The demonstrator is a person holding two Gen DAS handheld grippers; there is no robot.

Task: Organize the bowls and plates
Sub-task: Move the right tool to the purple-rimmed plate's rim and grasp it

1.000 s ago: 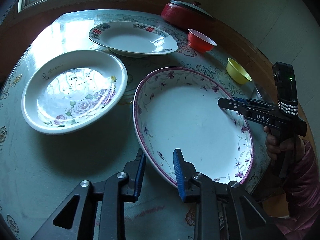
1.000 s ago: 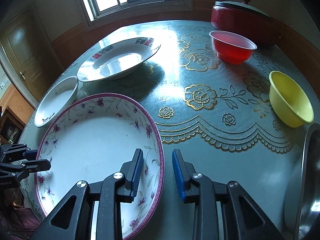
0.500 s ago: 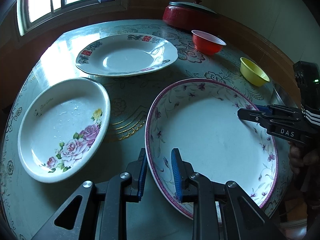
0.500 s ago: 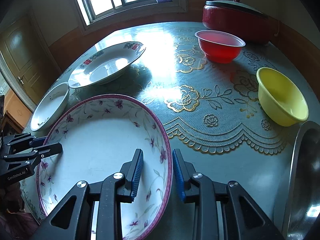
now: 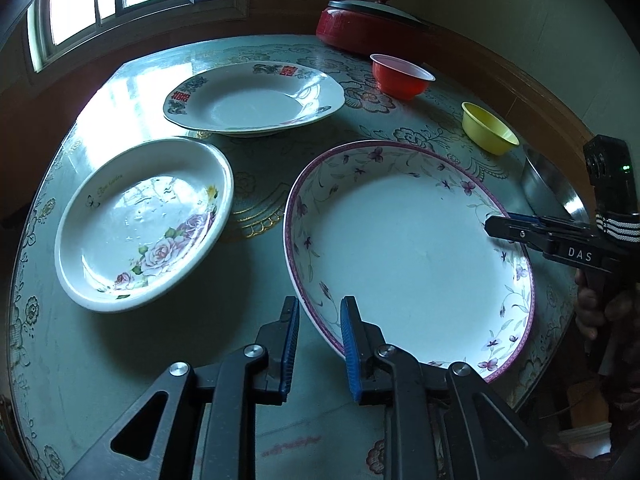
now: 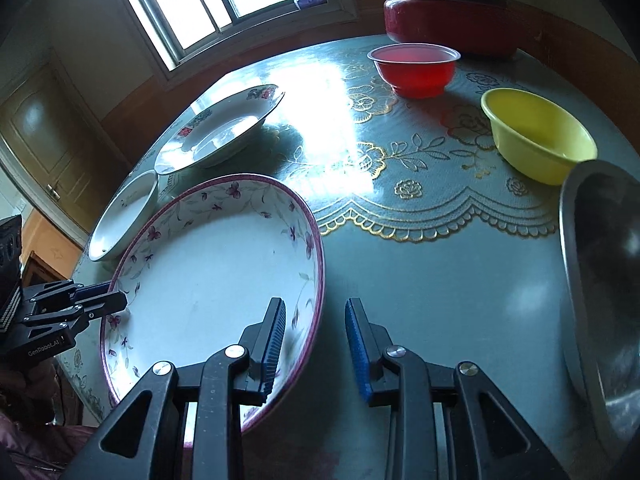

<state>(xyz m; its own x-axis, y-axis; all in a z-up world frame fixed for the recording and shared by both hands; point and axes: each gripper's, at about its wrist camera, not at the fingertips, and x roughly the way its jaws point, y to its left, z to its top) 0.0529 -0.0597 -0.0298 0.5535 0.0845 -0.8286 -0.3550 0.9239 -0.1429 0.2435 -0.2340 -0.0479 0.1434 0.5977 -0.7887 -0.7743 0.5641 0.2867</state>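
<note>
- Two grippers stand at the large purple-rimmed plate (image 5: 400, 248), which lies in the lower right of the left wrist view, near the front edge of the tabletop (image 5: 260, 184).
- Left gripper (image 5: 320, 336): jaws narrowly parted and astride the plate's near-left rim. A gap shows on both sides, so nothing is gripped yet.
- Right gripper (image 6: 316, 344): jaws closing, with one pad over the plate's hollow and one outside the far rim. The pads are not pressing yet.
- Orientation: the plate sits hollow side up. It reads as an oval running from upper left to lower right of the left wrist view, but the lens makes it unclear whether it is truly oval.
- The two holds sit at opposite sides of the rim, which is a balanced arrangement.
- Step judged in hand: pinching the rim on both sides for a two-handed lift.
- Recommendation: seat each rim deep between the pads and close both sides together. Raise the plate level, since glazed ware is slippery and one-sided pressure may tip it.
- Likely stacking partners are the rose plate (image 5: 144, 220) at left and the red-lettered plate (image 5: 252, 100) behind it.
- Red bowl (image 5: 400, 76) and yellow bowl (image 5: 488, 128) stand well apart at upper right.
</note>
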